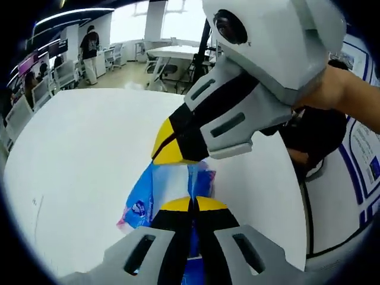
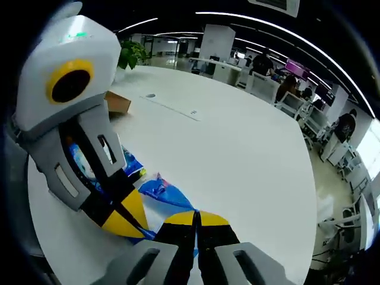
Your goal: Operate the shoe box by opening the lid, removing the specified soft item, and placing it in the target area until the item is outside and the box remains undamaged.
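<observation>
Gripping blue packet (image 1: 178, 187), table (image 1: 83, 178) around

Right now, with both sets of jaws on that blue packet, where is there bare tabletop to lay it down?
Bare white table spreads ahead of the right gripper, out to the far edge by the desks. In the left gripper view, open tabletop also lies beyond the left gripper, toward the chairs. It is crowded around the blue packet, where both grippers meet, and near the brown box.
</observation>
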The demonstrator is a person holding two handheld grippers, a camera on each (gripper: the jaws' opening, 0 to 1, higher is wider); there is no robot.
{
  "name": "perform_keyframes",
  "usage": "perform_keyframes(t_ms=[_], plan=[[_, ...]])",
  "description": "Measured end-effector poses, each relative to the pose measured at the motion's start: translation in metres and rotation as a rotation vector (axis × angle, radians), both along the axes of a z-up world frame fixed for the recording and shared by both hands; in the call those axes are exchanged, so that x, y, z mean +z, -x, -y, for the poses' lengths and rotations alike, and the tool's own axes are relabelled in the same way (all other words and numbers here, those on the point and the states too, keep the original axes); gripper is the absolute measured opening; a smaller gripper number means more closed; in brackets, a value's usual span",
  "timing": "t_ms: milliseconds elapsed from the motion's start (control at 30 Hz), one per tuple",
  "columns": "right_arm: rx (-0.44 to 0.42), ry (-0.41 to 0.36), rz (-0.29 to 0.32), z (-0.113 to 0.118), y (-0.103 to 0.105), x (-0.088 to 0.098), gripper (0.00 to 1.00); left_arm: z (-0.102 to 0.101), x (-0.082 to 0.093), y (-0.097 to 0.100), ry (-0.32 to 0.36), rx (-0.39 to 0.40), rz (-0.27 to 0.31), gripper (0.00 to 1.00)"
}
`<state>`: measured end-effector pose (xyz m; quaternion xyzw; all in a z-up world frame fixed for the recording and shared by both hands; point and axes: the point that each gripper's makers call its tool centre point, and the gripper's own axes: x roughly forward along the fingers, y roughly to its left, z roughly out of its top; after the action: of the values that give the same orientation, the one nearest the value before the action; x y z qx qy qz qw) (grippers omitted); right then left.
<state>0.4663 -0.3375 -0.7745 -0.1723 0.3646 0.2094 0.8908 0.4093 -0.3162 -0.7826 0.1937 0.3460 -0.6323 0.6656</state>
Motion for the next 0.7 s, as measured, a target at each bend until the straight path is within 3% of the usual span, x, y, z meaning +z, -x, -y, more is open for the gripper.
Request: perform_keyframes(t_ms=[133, 267, 700], plan=[[-0.004, -0.006, 0.002, 0.000, -0.001, 0.000, 0.00, 0.004, 0.003, 0.005, 0.017, 0.002, -0.016, 0.00], [-0.002, -0.002, 0.003, -0.001, 0.001, 0.000, 0.00, 0.006, 0.002, 0.008, 0.008, -0.025, 0.012, 0.00], [-0.007, 0.002, -0.003, 0.000, 0.008, -0.001, 0.00, 0.006, 0.000, 0.012, 0.010, 0.002, -0.014, 0.00]])
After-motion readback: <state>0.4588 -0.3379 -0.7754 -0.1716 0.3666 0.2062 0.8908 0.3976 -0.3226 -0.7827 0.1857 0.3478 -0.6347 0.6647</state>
